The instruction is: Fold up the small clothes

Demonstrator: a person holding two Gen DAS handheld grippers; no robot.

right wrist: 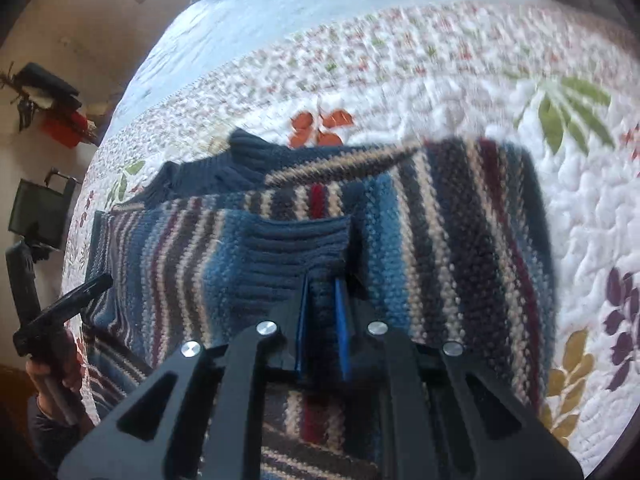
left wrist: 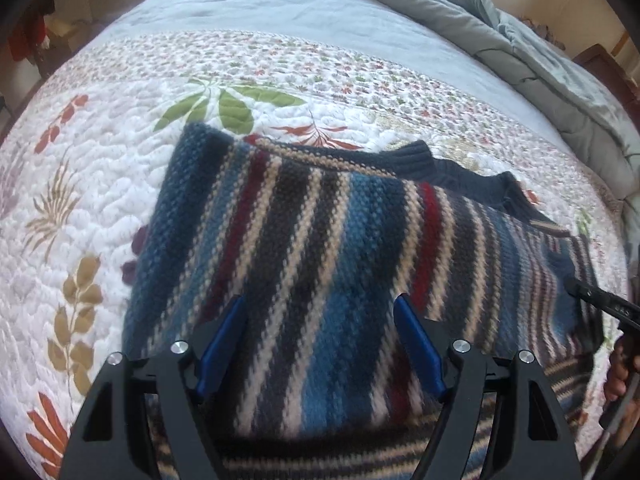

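Observation:
A striped knit sweater (left wrist: 304, 216) in blue, cream, dark red and black lies partly folded on the bed, its dark blue ribbed collar (left wrist: 416, 160) toward the far side. My left gripper (left wrist: 320, 320) hovers open just over the sweater's body, with nothing between its blue pads (left wrist: 224, 336). In the right wrist view the right gripper (right wrist: 322, 282) is shut on the sweater's (right wrist: 460, 240) ribbed blue sleeve cuff (right wrist: 296, 240), and the sleeve lies across the body. The right gripper's tip (left wrist: 600, 300) shows at the left wrist view's right edge.
A white quilted bedspread (left wrist: 120, 160) with leaf prints lies under the sweater. A bunched grey duvet (left wrist: 520, 40) runs along the bed's far right. A hand (right wrist: 52, 372) holds the left gripper's handle. Beside the bed are a dark screen (right wrist: 36, 212) and red items (right wrist: 64, 128).

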